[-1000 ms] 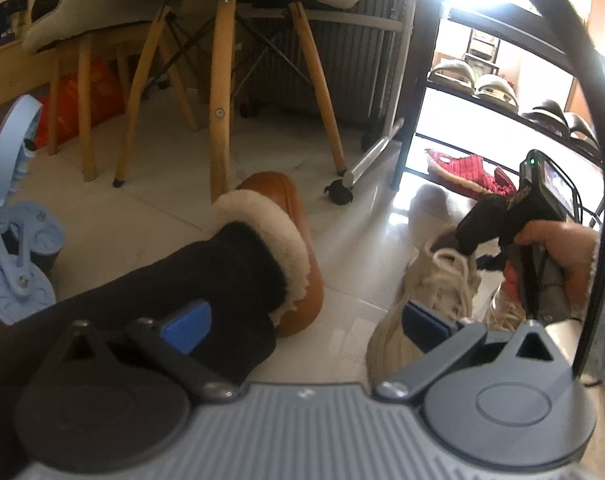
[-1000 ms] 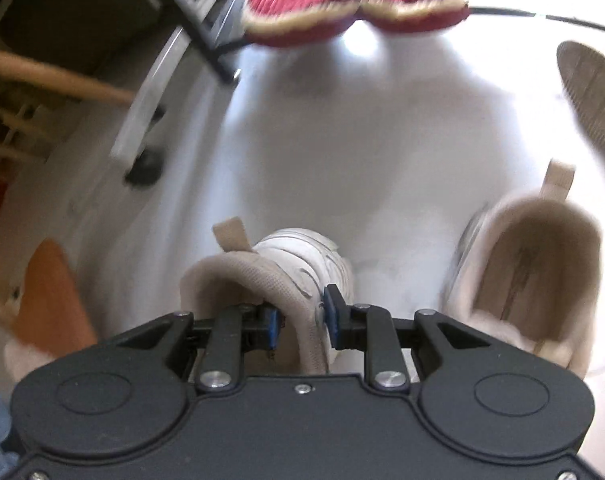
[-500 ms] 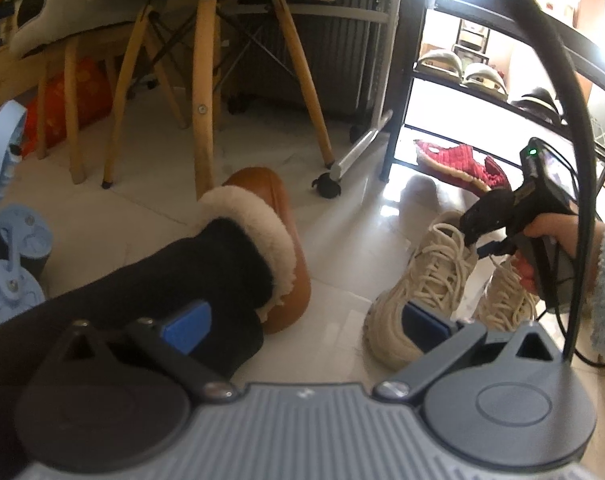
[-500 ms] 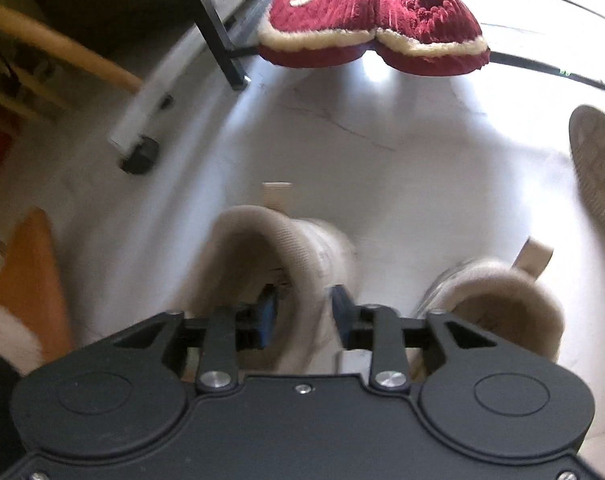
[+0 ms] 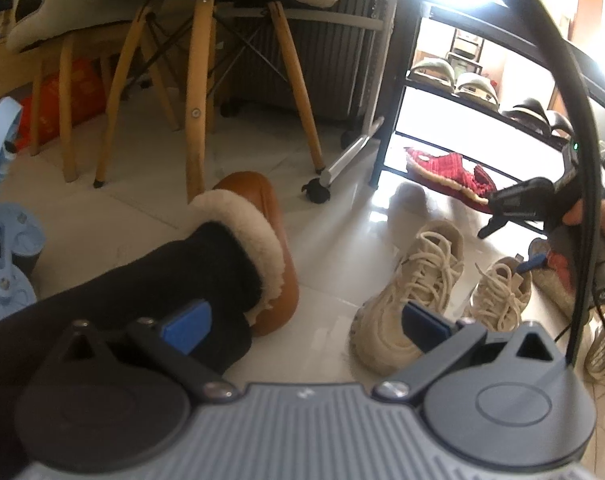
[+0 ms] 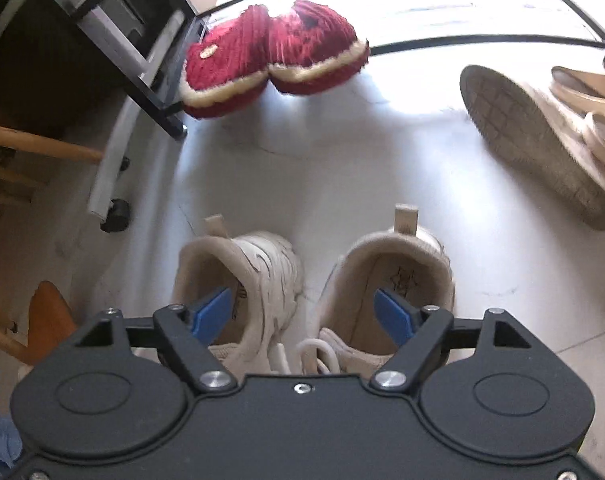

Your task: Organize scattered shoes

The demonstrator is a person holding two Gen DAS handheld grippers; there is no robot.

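Two beige sneakers stand side by side on the white floor, the left sneaker (image 6: 238,280) and the right sneaker (image 6: 394,276), heels toward the shoe rack. My right gripper (image 6: 302,312) hovers just above them. Its jaws are opening, with one blue pad over each shoe's mouth and neither pressing on anything. In the left wrist view the same pair (image 5: 414,292) lies right of centre. My left gripper (image 5: 306,322) stands open with nothing between its fingers. A black fur-lined boot (image 5: 182,272) lies beside its left finger, against a brown boot (image 5: 262,240).
Red slippers (image 6: 270,56) rest at the foot of the black shoe rack (image 5: 398,80), whose upper shelves carry more shoes. An overturned beige shoe (image 6: 534,140) lies at the right. Chairs with wooden legs (image 5: 194,120) and a castor (image 6: 116,216) stand at the left.
My right gripper has let go of the left sneaker's collar, opened wide and risen. That sneaker now stands beside its mate. The left gripper has not moved.
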